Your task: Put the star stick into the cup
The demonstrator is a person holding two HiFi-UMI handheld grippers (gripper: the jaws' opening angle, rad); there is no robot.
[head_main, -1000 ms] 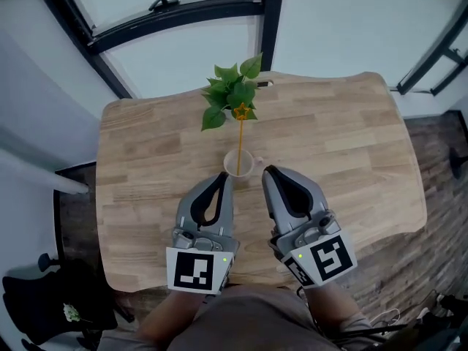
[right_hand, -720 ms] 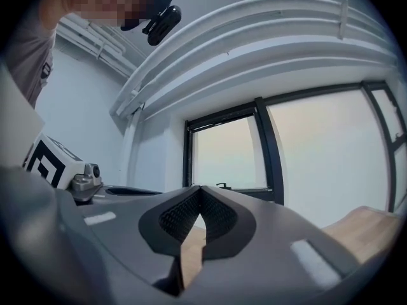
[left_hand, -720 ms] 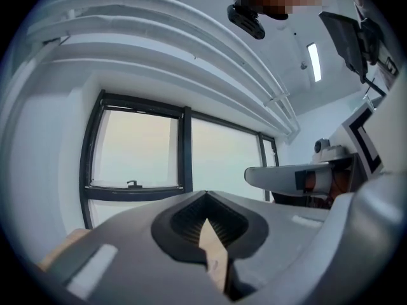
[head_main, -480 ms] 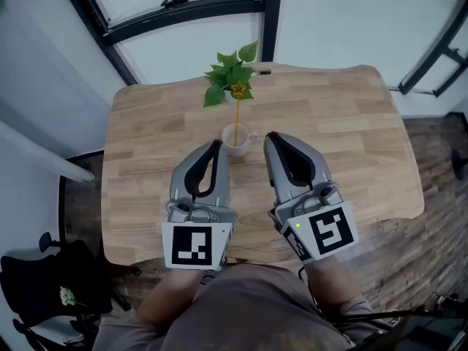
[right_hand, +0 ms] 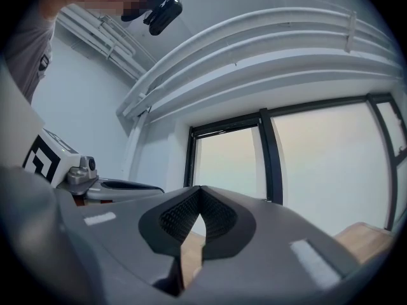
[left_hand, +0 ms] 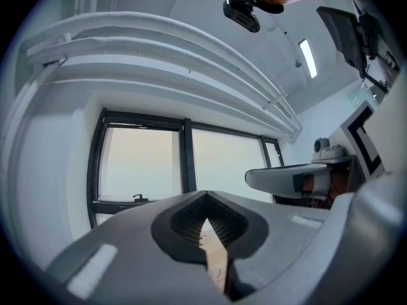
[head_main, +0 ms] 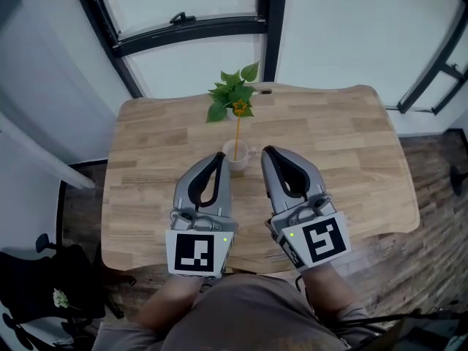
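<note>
A thin orange stick with a yellow star (head_main: 239, 108) on top stands upright in a small white cup (head_main: 235, 154) on the wooden table (head_main: 344, 152). My left gripper (head_main: 220, 157) sits just left of the cup, jaws shut and empty. To the cup's right is my right gripper (head_main: 268, 153), also shut with nothing in it. Both gripper views point up at windows and ceiling; the left gripper (left_hand: 205, 197) and right gripper (right_hand: 198, 192) tips meet with nothing between them.
A small green leafy plant (head_main: 230, 93) stands behind the cup near the table's far edge. A dark window frame (head_main: 183, 28) runs beyond the table. Dark wood floor (head_main: 439, 218) lies to the right. A black chair base (head_main: 51, 291) sits at lower left.
Both grippers have stayed shut and beside the cup while the head view shifted; the star stick stays in the cup.
</note>
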